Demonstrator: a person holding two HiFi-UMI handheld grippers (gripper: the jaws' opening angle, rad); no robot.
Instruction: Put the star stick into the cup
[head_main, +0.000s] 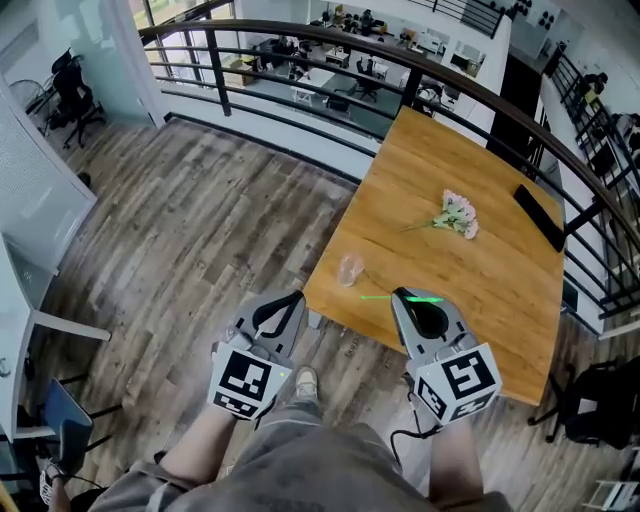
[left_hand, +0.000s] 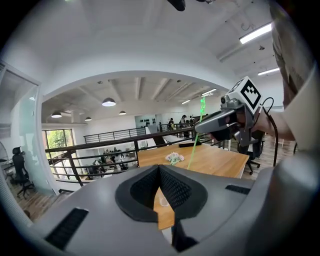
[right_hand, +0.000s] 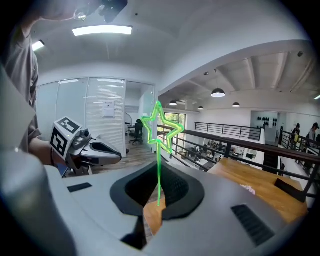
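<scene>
Right gripper (head_main: 398, 293): jaws were found pressed together on the star stick (right_hand: 159, 150), clamped on the thin green shaft. In the right gripper view the shaft was seen rising straight from between the pads, with the outlined star at its top, clear of the jaws. In the left gripper view the same stick was seen tilted: the star was above the right gripper and the plain end pointed down toward the table (head_main: 480, 290).

Left gripper (left_hand: 159, 167): pads were seen meeting at the tips, with nothing between them. It was held off the table's near corner, over the wooden floor (head_main: 200, 200), to the left of the right gripper and apart from it.

Cup (head_main: 350, 268): clear and upright, it was noted standing near the table's near-left edge. In the head view the stick's lower end was seen just beside the cup, toward the person, and not inside it. Whether it was touching the tabletop could not be told.

Also recorded on the table: a small bunch of pale pink flowers (head_main: 456, 213) near the middle, well apart from the cup, and a flat black object (head_main: 540, 216) by the far right edge. A dark railing (head_main: 300, 40) was seen curving beyond the table.
</scene>
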